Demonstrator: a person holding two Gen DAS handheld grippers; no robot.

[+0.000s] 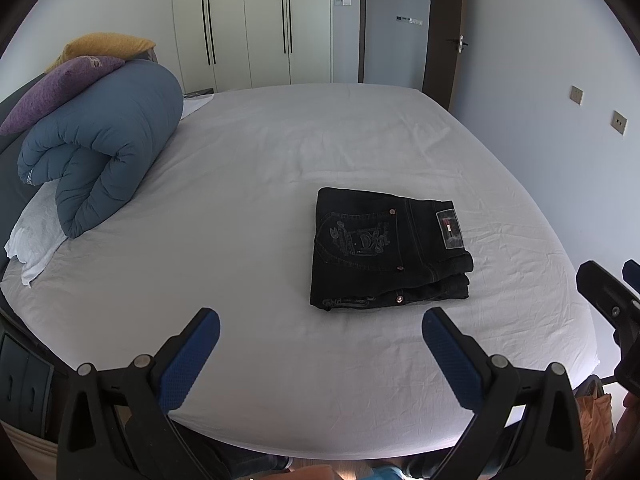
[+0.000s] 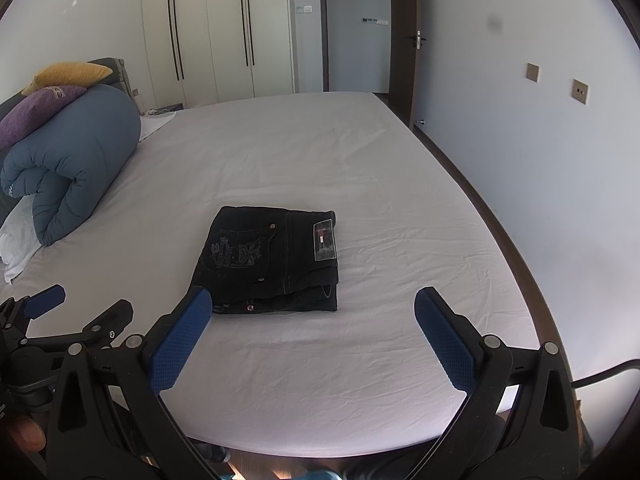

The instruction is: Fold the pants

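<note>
Black folded pants (image 1: pixel 390 248) lie on the bed (image 1: pixel 280 152); left tongs (image 1: pixel 320 330) and right tongs (image 2: pixel 314 308) hover spread, empty.

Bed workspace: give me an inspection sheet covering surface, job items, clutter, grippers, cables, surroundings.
Surface: bed with a white sheet, lightly wrinkled.
Job's things: black pants folded into a compact rectangle, back pocket and waist label facing up, lying flat on the sheet.
Clutter: rolled blue duvet at the head end, purple pillow and yellow pillow stacked on it, white cloth beneath.
Grippers: left gripper open, empty; right gripper open, empty; both short of the pants.
Cables: one dark cable at the right edge of the right wrist view.
Surroundings: white wardrobe, open door, wall sockets.
</note>
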